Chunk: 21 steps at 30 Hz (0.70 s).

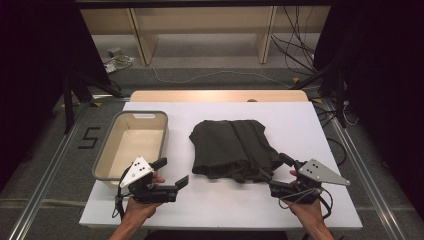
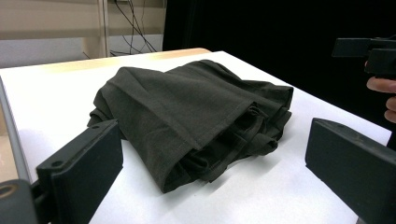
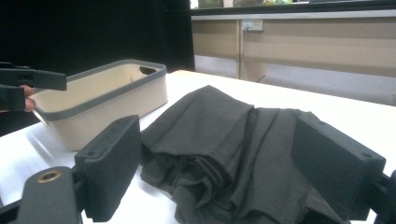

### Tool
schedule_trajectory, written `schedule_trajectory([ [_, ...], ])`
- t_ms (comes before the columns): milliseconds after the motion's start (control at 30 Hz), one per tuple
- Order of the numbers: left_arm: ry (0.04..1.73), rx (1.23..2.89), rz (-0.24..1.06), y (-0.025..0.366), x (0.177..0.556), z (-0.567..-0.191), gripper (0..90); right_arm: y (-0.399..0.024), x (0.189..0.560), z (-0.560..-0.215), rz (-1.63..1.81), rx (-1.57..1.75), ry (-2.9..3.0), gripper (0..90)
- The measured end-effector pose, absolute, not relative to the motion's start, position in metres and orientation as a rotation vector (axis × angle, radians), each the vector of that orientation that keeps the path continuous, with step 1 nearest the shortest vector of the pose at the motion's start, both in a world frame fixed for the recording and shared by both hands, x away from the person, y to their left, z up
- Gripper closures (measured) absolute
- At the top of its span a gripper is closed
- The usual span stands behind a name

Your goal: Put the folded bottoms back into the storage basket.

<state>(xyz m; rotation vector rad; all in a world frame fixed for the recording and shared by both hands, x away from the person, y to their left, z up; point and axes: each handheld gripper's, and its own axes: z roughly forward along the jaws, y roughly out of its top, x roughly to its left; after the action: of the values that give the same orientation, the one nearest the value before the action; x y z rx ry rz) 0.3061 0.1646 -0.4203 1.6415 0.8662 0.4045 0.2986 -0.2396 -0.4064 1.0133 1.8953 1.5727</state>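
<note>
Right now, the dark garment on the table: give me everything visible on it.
The dark garment is a dark grey-black woven-looking cloth, loosely folded into a rough rectangle with soft lengthwise creases. Layered edges bunch at its near end. It lies flat on the white table, right of the beige bin and apart from it. The right gripper has open jaws at its near right corner, cloth between them; whether they touch it is unclear.

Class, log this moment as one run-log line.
left gripper: open, clear of cloth | right gripper: open, at near edge of dark folded cloth | beige bin: left of cloth
</note>
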Motion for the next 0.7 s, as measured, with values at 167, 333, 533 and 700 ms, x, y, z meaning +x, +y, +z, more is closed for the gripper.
schedule_trajectory([
  [167, 0.869, 1.643, 0.407, 0.165, 0.306, -0.42, 3.6, -0.24, 0.299, -0.406, 1.572, 1.017, 1.888, 16.6],
  [333, 0.875, 1.635, 0.406, 0.165, 0.307, -0.415, 3.6, -0.242, 0.299, -0.405, 1.571, 1.02, 1.873, 16.4],
  [533, 0.899, 1.619, 0.383, 0.163, 0.312, -0.409, 3.6, -0.246, 0.304, -0.399, 1.562, 1.028, 1.847, 16.1],
  [700, 0.922, 1.606, 0.357, 0.158, 0.32, -0.403, 3.7, -0.248, 0.312, -0.39, 1.561, 1.024, 1.839, 15.8],
])
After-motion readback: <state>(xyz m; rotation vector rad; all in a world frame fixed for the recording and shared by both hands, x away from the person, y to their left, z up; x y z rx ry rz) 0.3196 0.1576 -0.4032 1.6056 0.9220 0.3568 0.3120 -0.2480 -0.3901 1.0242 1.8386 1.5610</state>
